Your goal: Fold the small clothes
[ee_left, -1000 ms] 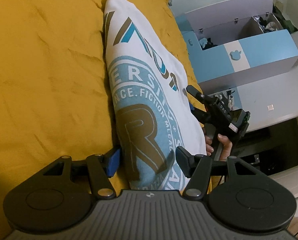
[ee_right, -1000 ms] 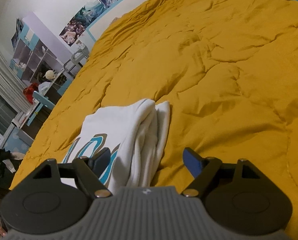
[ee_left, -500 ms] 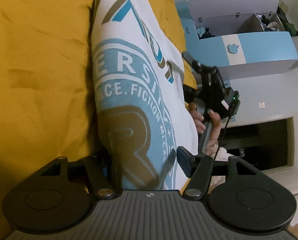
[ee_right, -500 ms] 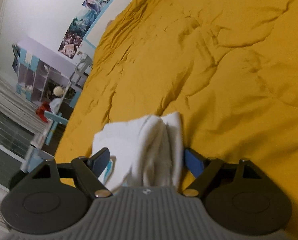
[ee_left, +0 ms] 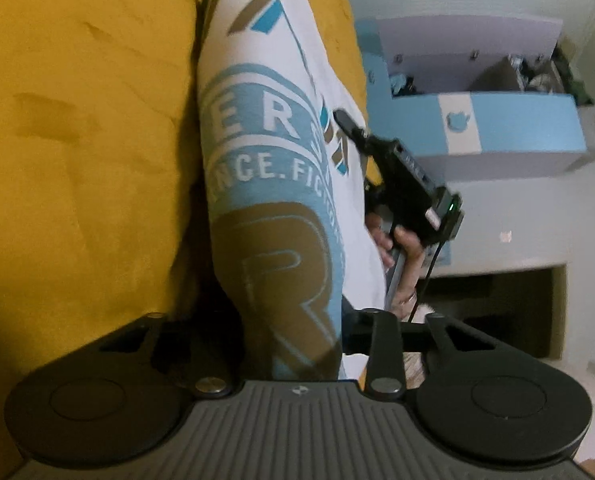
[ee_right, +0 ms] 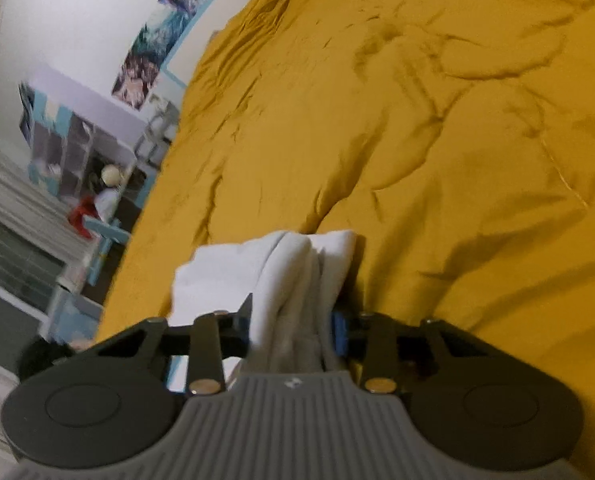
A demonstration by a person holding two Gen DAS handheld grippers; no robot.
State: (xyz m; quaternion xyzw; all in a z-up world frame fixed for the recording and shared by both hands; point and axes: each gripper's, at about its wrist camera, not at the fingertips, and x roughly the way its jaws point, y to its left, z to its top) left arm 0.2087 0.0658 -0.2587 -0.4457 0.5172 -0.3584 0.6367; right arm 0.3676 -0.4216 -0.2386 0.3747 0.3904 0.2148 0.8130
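Shirt runs up the centre of the left view on the yellow bed cover; left tool is clamped on its printed end at lower centre, and right tool is clenched on the bunched white end, lower centre of its view. Light, limp cotton in several layers, likely to sag and slide apart, so grip thick folded edges, not one ply.

White T-shirt with blue and brown print, folded into a long strip, stretches near to far.
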